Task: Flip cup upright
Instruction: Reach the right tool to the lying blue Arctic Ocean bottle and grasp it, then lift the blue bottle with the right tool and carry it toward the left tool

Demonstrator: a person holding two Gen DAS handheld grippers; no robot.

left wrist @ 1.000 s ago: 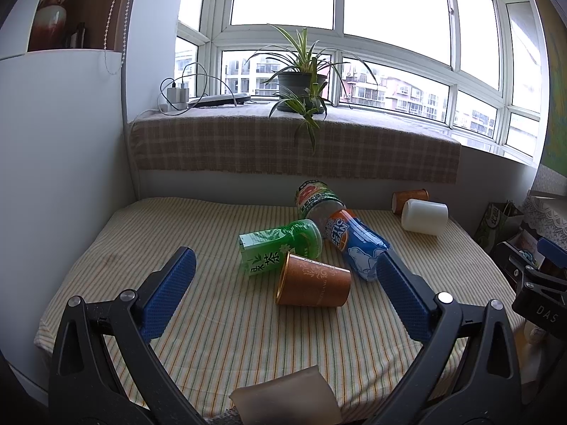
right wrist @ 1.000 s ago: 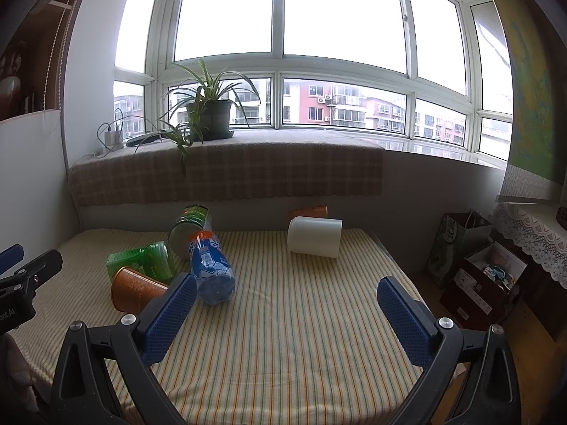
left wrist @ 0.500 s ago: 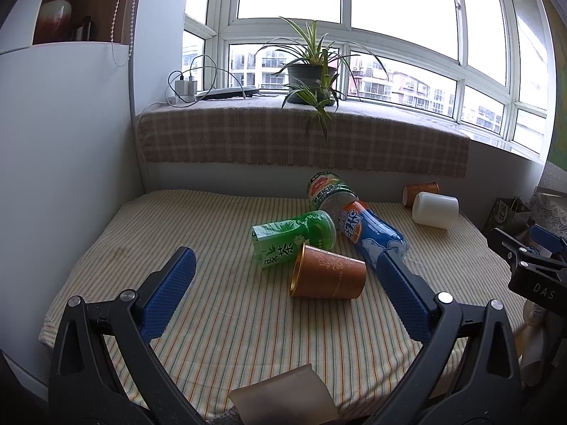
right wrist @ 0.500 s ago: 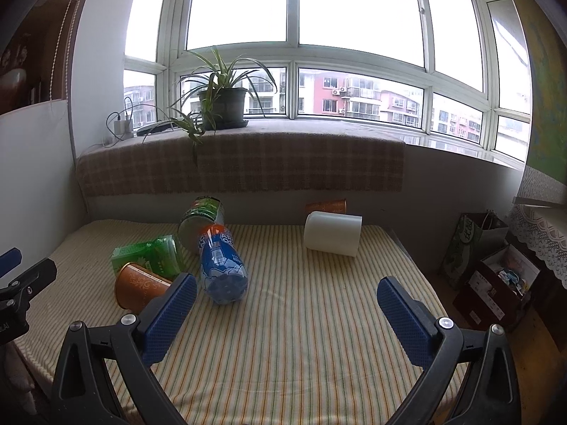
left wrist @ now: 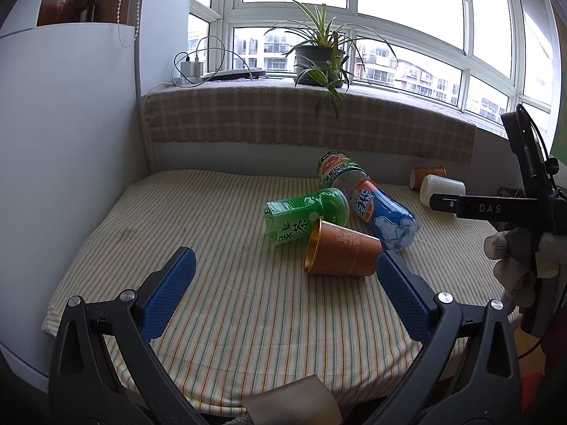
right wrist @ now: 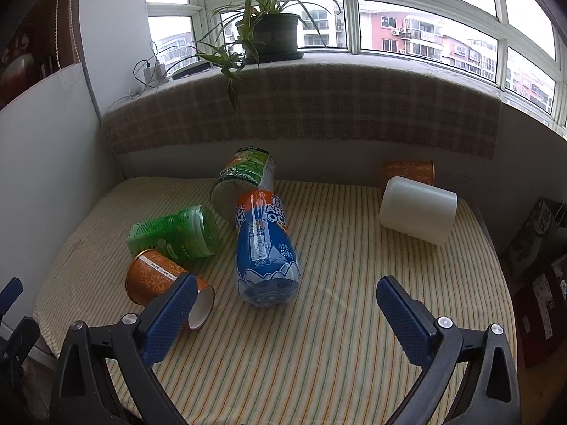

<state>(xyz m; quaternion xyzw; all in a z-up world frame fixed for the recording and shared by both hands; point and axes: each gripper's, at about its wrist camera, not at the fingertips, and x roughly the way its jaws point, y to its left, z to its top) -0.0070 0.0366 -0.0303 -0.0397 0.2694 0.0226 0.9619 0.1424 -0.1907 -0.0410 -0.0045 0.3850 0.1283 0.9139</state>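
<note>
An orange paper cup with a pale floral print and a gold rim (left wrist: pixel 342 254) (right wrist: pixel 156 276) lies on its side on the striped cloth-covered table (left wrist: pixel 219 304) (right wrist: pixel 336 336). In the left wrist view its open mouth faces left; in the right wrist view its white inside shows at the lower end. It touches the green tea bottle (left wrist: pixel 306 214) (right wrist: pixel 175 232) lying just behind it, and the blue and orange plastic bottle (left wrist: pixel 384 214) (right wrist: pixel 264 248) lies just beside it, though whether those two touch is hard to tell. A white cylinder (right wrist: pixel 418 214) and a second orange cup (right wrist: pixel 409 171) lie well apart from the cup, near the back wall.

The left gripper (left wrist: pixel 283 294) has its blue pads spread wide with nothing between them; one pad tip overlaps the cup's base in that view. The right gripper (right wrist: pixel 283 313) is likewise spread wide and empty.

Against half a second ago, both cameras sit closer to the cup and angle further down, and the right gripper now reaches well into the left wrist view.
</note>
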